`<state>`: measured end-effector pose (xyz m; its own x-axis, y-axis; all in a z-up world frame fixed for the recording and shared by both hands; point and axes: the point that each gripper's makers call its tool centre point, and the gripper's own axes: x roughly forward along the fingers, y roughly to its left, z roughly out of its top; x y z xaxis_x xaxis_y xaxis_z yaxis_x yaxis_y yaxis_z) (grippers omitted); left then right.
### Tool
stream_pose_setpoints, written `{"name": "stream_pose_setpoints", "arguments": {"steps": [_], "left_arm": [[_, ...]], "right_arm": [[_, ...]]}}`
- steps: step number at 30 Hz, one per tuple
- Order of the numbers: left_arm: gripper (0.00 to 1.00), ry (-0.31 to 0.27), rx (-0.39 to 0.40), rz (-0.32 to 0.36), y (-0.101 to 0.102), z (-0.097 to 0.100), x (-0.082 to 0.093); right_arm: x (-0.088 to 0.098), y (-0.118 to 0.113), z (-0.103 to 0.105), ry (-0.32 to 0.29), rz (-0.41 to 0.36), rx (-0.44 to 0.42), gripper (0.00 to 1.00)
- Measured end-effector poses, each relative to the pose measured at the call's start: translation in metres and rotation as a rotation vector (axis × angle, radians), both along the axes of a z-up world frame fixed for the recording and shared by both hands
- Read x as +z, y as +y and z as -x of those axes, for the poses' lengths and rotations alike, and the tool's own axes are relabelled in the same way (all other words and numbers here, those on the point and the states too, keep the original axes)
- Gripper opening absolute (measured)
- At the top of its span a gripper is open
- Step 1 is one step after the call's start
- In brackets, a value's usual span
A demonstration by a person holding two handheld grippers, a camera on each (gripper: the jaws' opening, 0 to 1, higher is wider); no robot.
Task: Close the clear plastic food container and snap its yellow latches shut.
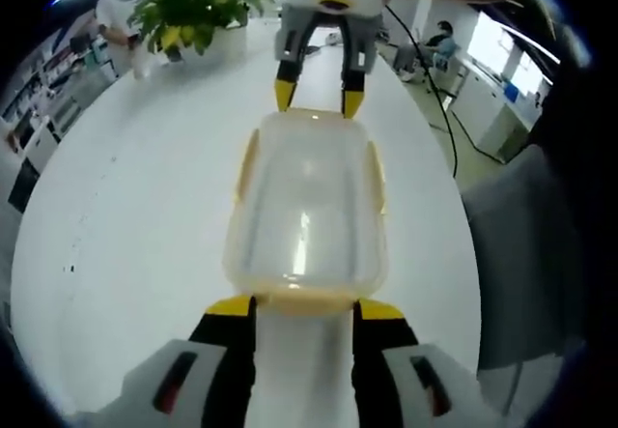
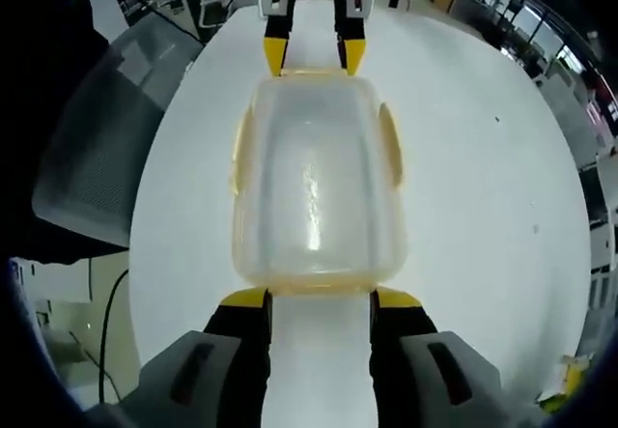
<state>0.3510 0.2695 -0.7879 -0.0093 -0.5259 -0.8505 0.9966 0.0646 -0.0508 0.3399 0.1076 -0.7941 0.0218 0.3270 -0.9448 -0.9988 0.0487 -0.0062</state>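
The clear plastic container [image 1: 304, 206] lies lengthwise on the white table [image 1: 126, 215] with its lid resting on top. Yellow latches [image 1: 247, 162] run along its long sides, and a yellow edge shows at each short end. My left gripper [image 1: 307, 307] is open, its yellow tips either side of the near end. My right gripper [image 1: 318, 98] faces it at the far end, also open. In the right gripper view the container [image 2: 314, 186] sits between my right gripper [image 2: 321, 298] and the left gripper [image 2: 315, 56]. I cannot tell whether the side latches [image 2: 389, 143] are snapped.
A potted plant [image 1: 193, 13] stands at the table's far end. A grey chair [image 2: 106, 138] sits close to the table's edge, and a black cable [image 1: 439, 99] trails off that side. People and desks fill the room behind.
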Motion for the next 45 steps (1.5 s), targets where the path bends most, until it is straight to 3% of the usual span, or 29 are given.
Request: {"name": "stream_pose_setpoints", "arguments": {"steps": [9, 11, 24, 30, 33, 37, 45], "left_arm": [[0.34, 0.014, 0.039, -0.003, 0.002, -0.001, -0.001], [0.35, 0.007, 0.042, 0.002, 0.001, -0.002, -0.001], [0.36, -0.001, 0.038, 0.003, 0.001, -0.001, 0.000], [0.36, -0.002, 0.067, 0.010, 0.007, -0.003, 0.002], [0.36, 0.071, 0.149, 0.077, 0.003, 0.001, 0.005], [0.35, 0.084, 0.191, 0.082, 0.006, 0.000, 0.007], [0.31, 0.238, 0.438, 0.208, 0.004, -0.002, 0.020]], "right_arm": [[0.001, -0.002, 0.000, -0.019, -0.001, -0.006, 0.39], [0.001, -0.002, 0.000, -0.012, -0.005, -0.037, 0.40], [-0.002, -0.008, -0.001, -0.012, 0.021, -0.024, 0.39], [0.006, -0.009, -0.002, 0.034, -0.048, -0.158, 0.38], [0.008, -0.014, -0.002, 0.055, -0.064, -0.211, 0.38], [0.016, -0.013, -0.003, 0.080, -0.122, -0.299, 0.37], [0.023, -0.008, -0.003, 0.137, -0.219, -0.520, 0.31]]}}
